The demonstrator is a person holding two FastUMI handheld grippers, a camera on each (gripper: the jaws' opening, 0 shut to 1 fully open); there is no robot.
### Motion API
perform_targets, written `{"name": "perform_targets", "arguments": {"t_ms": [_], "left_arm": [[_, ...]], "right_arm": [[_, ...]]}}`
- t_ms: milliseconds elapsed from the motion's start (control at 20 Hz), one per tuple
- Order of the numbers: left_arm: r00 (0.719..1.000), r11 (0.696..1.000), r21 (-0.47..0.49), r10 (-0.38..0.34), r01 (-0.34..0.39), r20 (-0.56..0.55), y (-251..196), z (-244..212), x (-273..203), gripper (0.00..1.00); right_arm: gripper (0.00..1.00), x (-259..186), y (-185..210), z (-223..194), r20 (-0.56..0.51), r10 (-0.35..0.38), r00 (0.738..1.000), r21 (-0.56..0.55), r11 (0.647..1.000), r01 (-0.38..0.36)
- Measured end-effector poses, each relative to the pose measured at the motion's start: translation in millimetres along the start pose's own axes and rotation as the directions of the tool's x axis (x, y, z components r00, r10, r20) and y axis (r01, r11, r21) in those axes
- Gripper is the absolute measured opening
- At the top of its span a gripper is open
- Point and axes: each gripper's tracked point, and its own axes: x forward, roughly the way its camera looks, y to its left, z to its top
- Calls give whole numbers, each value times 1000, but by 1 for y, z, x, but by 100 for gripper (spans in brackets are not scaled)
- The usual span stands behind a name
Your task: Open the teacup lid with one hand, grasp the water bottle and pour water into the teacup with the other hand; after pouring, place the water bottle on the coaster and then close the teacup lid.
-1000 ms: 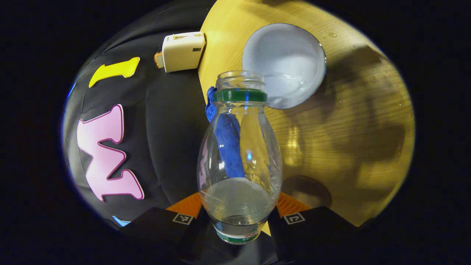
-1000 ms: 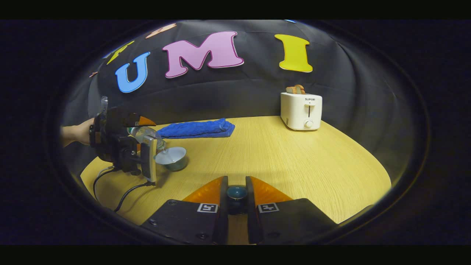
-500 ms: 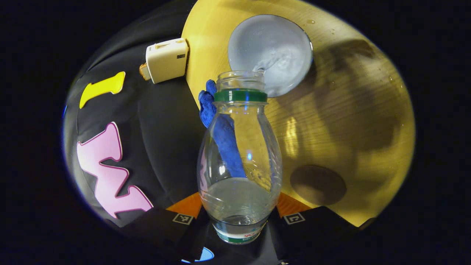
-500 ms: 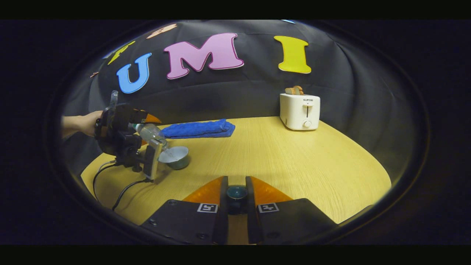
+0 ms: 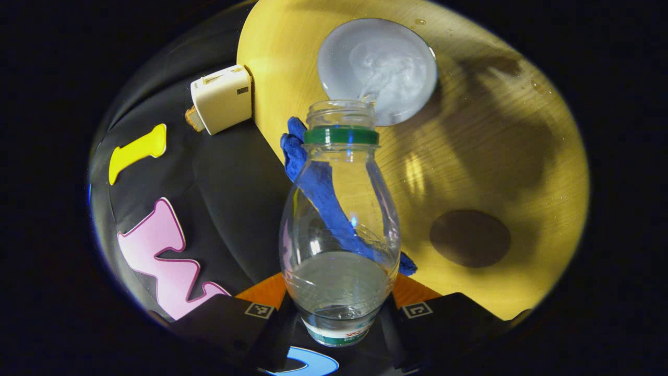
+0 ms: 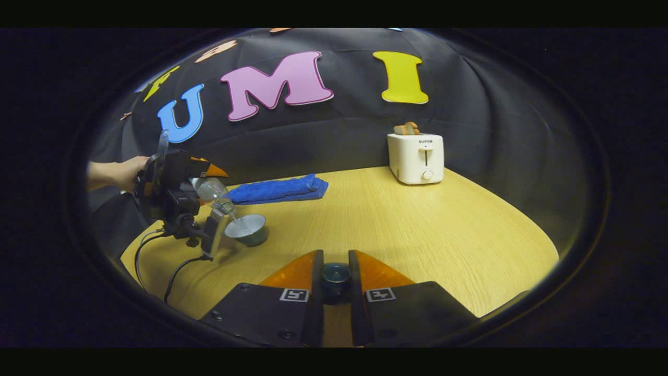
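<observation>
One bottle [image 5: 339,219], clamped in the left gripper [image 5: 339,308], tips over one teacup [image 5: 378,68]; one coaster [image 5: 469,238] lies near the cup. The right gripper [image 6: 335,284] pinches one lid [image 6: 335,274], well apart from the cup.

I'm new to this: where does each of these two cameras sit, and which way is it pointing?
Left gripper view: rides the left gripper, looking along the tilted water bottle down at the teacup; its own black-and-orange fingers flank the bottle.
Right gripper view: rides the right gripper, low over the table, facing the booth wall; its fingers grip the teacup lid's knob, and a hand shows far off.
Shared: teacup, bottle, blue towel, toaster.
</observation>
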Motion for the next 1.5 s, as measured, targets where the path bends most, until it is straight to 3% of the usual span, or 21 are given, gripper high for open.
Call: {"name": "perform_targets", "arguments": {"t_ms": [400,450,600,750,850,900,950,1150,1200,1250,1300,1350,1450,1500], "left_arm": [[998,987,155,43,-49,37,37,5,-8,73],[998,984,172,47,-54,43,41,6,-8,73],[997,969,238,48,-62,62,52,12,-9,73],[996,951,300,50,-71,77,57,16,-7,74],[996,943,325,47,-70,79,57,16,-7,74],[996,940,335,46,-71,81,55,17,-6,74],[996,937,342,43,-69,81,55,18,-5,74],[993,932,353,49,-85,109,55,23,-6,74],[993,930,357,48,-83,107,56,23,-6,74],[993,930,357,49,-86,110,56,24,-7,74],[993,932,354,46,-82,109,56,23,-6,69],[993,934,347,45,-80,108,55,22,-6,74],[993,940,332,43,-77,109,55,22,-4,73],[993,947,312,40,-73,112,53,21,-2,73]], "right_arm": [[24,-9,9,2,6,20,1000,35,999,-20],[20,-10,11,3,9,22,1000,43,999,-22],[24,-11,13,4,13,22,1000,54,998,-23],[20,-14,12,6,16,20,1000,59,998,-21],[24,-15,10,7,14,17,1000,63,998,-18],[29,-15,9,7,15,15,1000,66,998,-16],[24,-15,9,8,17,12,1000,68,998,-13],[24,-14,12,9,15,13,1000,77,997,-14],[19,-14,14,9,14,14,1000,76,997,-15],[24,-14,16,9,13,16,1000,73,997,-17],[24,-14,17,9,13,18,1000,71,997,-19],[24,-15,19,10,15,19,1000,69,997,-20],[19,-14,22,11,14,24,1000,66,998,-24],[24,-13,25,12,11,26,1000,65,998,-27]]}}
